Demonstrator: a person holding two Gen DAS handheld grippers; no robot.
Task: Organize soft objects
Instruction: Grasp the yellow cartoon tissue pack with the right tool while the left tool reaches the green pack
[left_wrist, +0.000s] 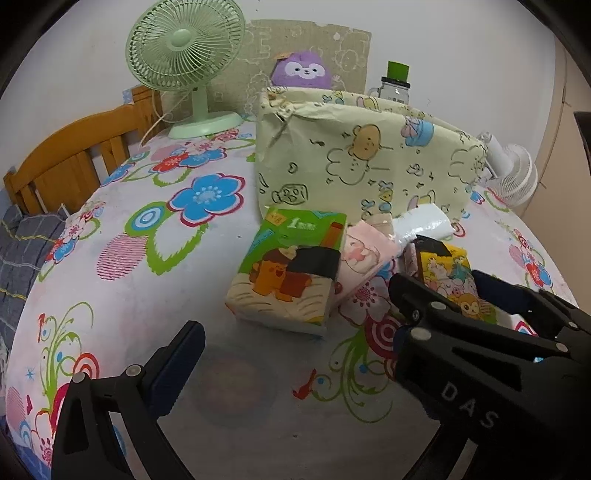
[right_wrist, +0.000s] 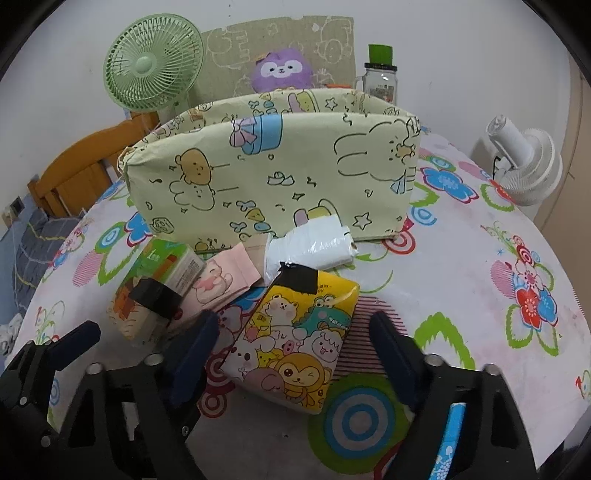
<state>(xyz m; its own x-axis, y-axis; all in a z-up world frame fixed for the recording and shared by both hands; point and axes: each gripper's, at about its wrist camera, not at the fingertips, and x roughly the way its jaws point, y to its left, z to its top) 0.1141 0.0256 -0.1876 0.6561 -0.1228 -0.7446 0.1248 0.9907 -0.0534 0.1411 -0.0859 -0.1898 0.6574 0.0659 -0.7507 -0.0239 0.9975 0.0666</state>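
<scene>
At lower centre of the right wrist view, the right tool (right_wrist: 295, 332) is spread wide around one yellow tissue pack (right_wrist: 295, 339). Three further packs are counted: green (right_wrist: 155, 288), pink (right_wrist: 221, 280), white (right_wrist: 314, 247). One fabric bin (right_wrist: 273, 177) is set behind on the worktop (right_wrist: 480, 295). The left tool (left_wrist: 295, 306) is spread wide, empty.

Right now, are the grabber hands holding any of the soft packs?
No, nothing is held. The right gripper is open around the yellow animal pack without squeezing it. The left gripper is open and empty.
</scene>
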